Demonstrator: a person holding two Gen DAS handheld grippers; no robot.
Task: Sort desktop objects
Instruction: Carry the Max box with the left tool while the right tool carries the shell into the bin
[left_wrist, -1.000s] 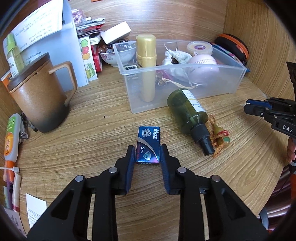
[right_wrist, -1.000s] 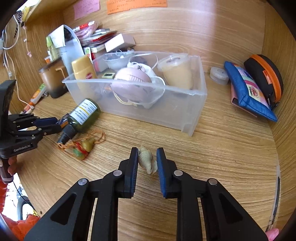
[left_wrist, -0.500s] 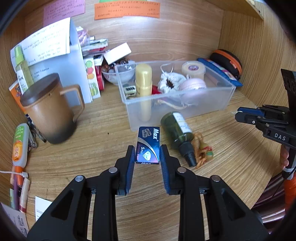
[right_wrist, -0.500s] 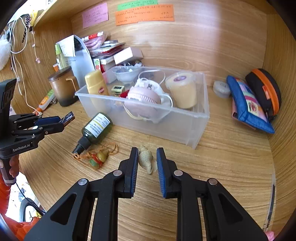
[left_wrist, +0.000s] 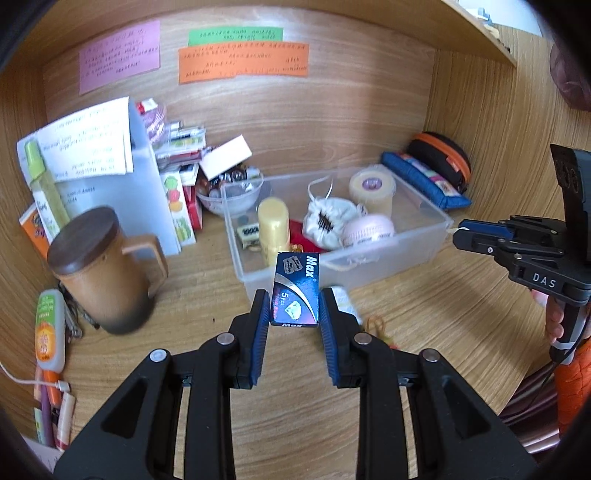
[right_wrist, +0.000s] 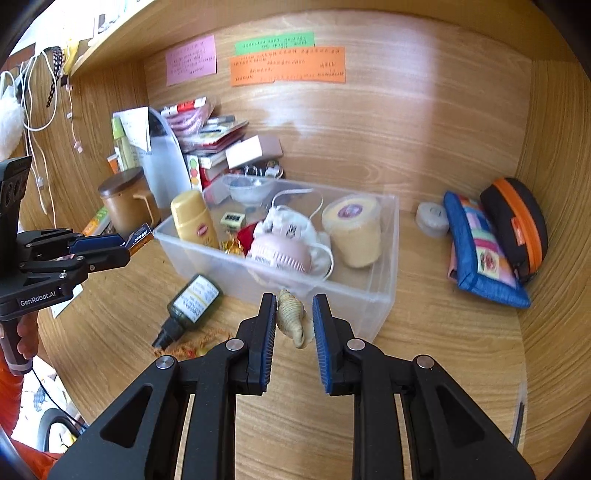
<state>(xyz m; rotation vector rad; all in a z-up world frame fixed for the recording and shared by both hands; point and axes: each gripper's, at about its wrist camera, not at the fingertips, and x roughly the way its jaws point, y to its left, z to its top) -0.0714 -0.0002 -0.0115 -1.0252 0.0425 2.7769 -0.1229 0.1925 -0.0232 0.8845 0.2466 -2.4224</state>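
Clear bin (left_wrist: 424, 243) ahead, mug (left_wrist: 99, 273) leftward

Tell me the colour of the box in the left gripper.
Dark blue with white "Max" lettering; the box shows best in the left wrist view.

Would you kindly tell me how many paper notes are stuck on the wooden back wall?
3: a pink paper note at left, a green paper note higher up, and an orange paper note directly beneath the green; none appears hidden.

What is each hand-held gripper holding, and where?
Left hand-held gripper: blue Max box, by its lower long sides. Right hand-held gripper: seashell, across its sides.
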